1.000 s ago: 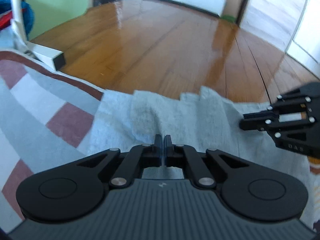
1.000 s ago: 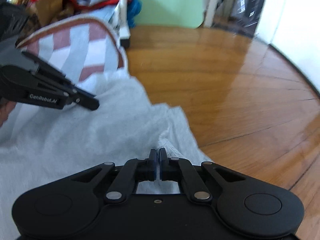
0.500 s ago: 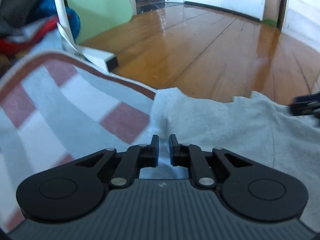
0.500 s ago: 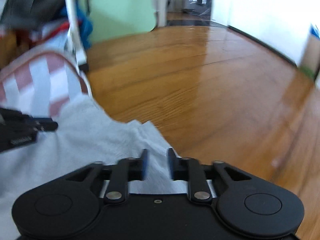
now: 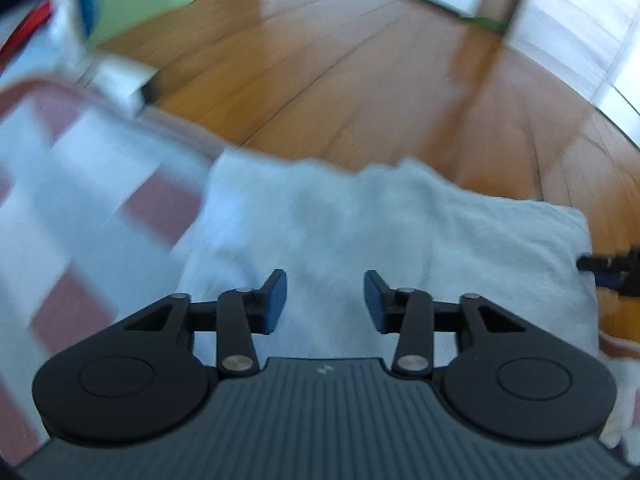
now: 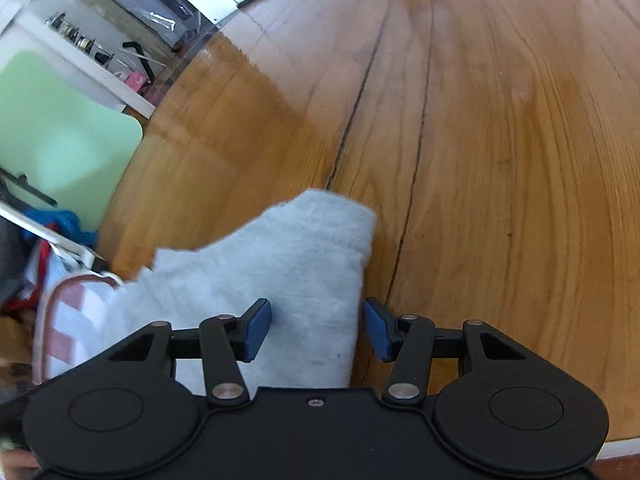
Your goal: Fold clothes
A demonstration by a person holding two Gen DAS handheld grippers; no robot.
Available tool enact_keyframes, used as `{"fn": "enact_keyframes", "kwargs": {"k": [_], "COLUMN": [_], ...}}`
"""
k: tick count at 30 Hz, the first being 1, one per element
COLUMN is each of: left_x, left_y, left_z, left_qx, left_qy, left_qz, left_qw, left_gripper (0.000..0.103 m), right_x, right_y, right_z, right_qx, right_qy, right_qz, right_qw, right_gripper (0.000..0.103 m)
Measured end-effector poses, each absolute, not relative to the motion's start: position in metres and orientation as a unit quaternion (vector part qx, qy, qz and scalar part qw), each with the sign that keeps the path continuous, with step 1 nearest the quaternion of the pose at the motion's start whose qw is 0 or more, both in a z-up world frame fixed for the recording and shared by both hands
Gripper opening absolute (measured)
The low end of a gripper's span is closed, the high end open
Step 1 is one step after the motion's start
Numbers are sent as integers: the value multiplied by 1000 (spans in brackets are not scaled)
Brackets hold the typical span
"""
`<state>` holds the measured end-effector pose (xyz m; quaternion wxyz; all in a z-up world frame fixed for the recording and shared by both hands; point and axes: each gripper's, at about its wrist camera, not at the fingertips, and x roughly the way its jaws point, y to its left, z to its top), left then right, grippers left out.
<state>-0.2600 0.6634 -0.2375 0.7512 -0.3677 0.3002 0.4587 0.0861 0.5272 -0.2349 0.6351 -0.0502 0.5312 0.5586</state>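
A pale grey garment (image 5: 380,232) lies folded on a checked red, white and grey blanket (image 5: 80,208), its far edge over the wooden floor. My left gripper (image 5: 325,300) hovers above the garment with its jaws opening and nothing pinched between the pads. In the right wrist view the same grey garment (image 6: 288,276) ends in a rounded folded corner on the floor. My right gripper (image 6: 317,330) hangs over that corner, jaws opening, with cloth below the gap but not gripped. The right gripper's tip (image 5: 612,268) shows at the right edge of the left wrist view.
Glossy wooden floor (image 6: 500,160) stretches beyond the garment. A white frame leg (image 5: 124,80) and a pale green panel (image 6: 60,136) stand at the left, with a heap of red and blue cloth (image 6: 44,248) behind the blanket. White walls and a doorway lie further back.
Both grippers went from shut on the grey cloth to open, letting it drop. The right gripper swung far to the right and rolled; the left view tilted slightly.
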Motion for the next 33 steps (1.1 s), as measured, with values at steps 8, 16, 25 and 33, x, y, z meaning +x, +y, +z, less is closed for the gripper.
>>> {"fn": "enact_keyframes", "kwargs": {"k": [8,16,25,33], "left_x": [-300,-342,-319,-331], "left_y": [651,662,675,657], "left_z": [-250,-251,-271,-243], "left_qx": [-339,-392,-397,-320], "left_qy": [328,269,233,266], "left_qz": [551,555,523,594], "left_qw": [688,683,718,689], "left_gripper": [22,51,2,0], "right_x": [17,-5,-82,-147], "right_y": [533,517,501,504], "right_z": [-191,-160,-142,-165], "right_qx": [-175,-260,-228,-254], "right_qy": [300,210,276,342], "right_qz": [632,558,687,718], "right_qw": [693,759,632,551], "right_gripper": [7,35,46,46]}}
